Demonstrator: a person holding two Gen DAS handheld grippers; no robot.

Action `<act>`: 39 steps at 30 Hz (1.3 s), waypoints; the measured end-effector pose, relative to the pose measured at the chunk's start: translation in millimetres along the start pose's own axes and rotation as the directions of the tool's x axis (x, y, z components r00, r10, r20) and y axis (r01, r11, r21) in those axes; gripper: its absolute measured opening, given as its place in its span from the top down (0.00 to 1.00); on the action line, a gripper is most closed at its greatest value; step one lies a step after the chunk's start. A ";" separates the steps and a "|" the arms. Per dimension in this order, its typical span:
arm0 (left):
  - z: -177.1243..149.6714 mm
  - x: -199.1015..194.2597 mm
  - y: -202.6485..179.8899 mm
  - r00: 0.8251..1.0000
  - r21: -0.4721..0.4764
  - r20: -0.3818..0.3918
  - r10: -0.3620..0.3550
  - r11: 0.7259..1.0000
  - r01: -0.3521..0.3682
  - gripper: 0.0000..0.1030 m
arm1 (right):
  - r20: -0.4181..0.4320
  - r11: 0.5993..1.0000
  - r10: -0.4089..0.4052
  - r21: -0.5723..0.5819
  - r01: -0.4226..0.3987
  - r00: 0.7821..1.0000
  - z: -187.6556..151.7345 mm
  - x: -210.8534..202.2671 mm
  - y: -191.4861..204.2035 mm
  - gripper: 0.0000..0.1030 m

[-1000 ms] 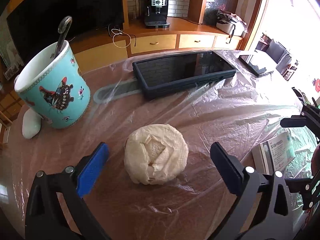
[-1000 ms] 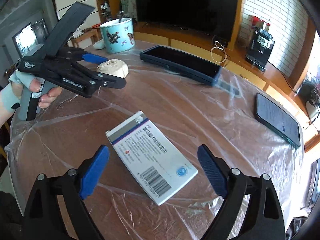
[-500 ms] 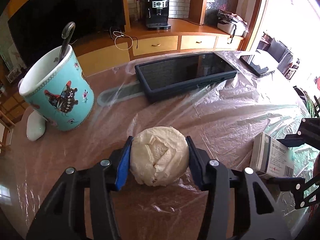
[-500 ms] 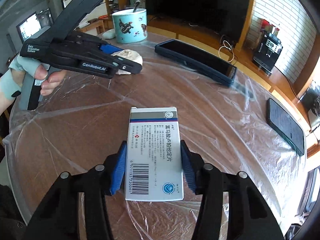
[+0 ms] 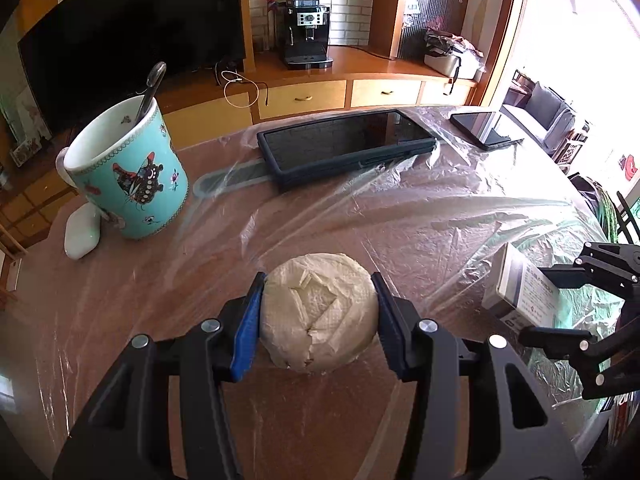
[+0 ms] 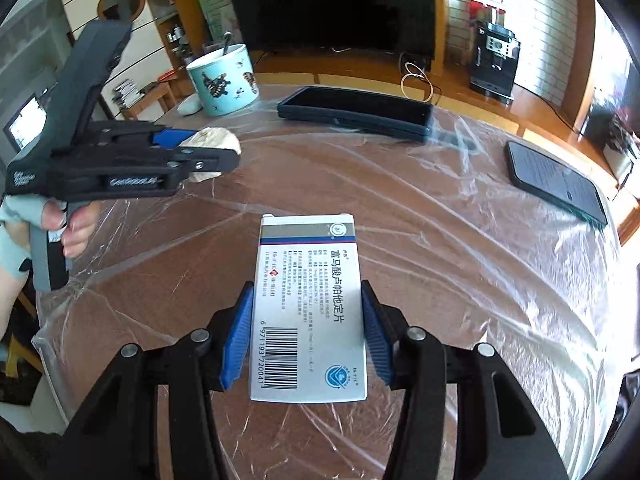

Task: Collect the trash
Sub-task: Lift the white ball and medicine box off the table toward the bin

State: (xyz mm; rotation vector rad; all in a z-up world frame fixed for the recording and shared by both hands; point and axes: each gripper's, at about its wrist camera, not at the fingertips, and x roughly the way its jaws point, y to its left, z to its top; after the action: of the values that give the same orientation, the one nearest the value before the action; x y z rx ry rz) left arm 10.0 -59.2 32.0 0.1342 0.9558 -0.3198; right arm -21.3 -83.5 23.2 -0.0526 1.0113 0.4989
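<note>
My left gripper (image 5: 318, 316) is shut on a crumpled white paper ball (image 5: 320, 312), held between its blue pads just above the plastic-covered table (image 5: 360, 224). The ball also shows in the right wrist view (image 6: 214, 142), inside the left gripper (image 6: 208, 152). My right gripper (image 6: 306, 332) is shut on a white medicine box (image 6: 308, 304) with a barcode, lifted off the table. That box (image 5: 520, 292) and the right gripper (image 5: 560, 304) show at the right edge of the left wrist view.
A teal mug (image 5: 128, 176) with a spoon stands at the left, a white object (image 5: 82, 232) beside it. A dark tablet (image 5: 348, 144) lies at the back, a phone (image 6: 556, 180) at the far right. Cabinets and a TV stand beyond.
Both grippers closed from wide open, the left on the paper ball and the right on the medicine box. Both objects have since risen slightly off the table.
</note>
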 end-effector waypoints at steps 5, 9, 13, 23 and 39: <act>-11.1 -15.7 -6.3 1.000 0.007 0.009 -0.015 1.000 0.015 0.50 | 0.013 0.999 0.010 0.052 -0.011 1.000 -5.1 -6.5 -3.7 0.51; -19.5 -33.2 -12.7 0.999 0.020 0.028 -0.030 0.999 0.029 0.50 | 0.037 0.997 0.036 0.073 -0.039 0.999 -10.0 -17.3 0.0 0.51; -31.1 -53.1 -22.6 0.998 0.036 0.055 -0.041 0.999 0.039 0.50 | 0.057 0.997 0.045 0.063 -0.049 0.997 -14.8 -29.4 9.7 0.51; -66.8 -88.8 -40.1 0.995 0.070 0.088 -0.053 0.996 0.047 0.50 | 0.090 0.996 0.069 0.050 -0.073 0.994 -32.3 -53.9 32.2 0.51; -135.9 -144.5 -63.1 0.985 0.114 0.119 -0.124 0.987 0.110 0.50 | 0.120 0.989 0.150 -0.002 -0.151 0.981 -78.3 -98.2 73.5 0.51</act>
State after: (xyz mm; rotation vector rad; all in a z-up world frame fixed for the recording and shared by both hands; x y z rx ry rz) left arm -193.8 -54.3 74.2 0.1544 0.8228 -0.4830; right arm -157.0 -76.3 75.3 0.0600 0.9030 0.6297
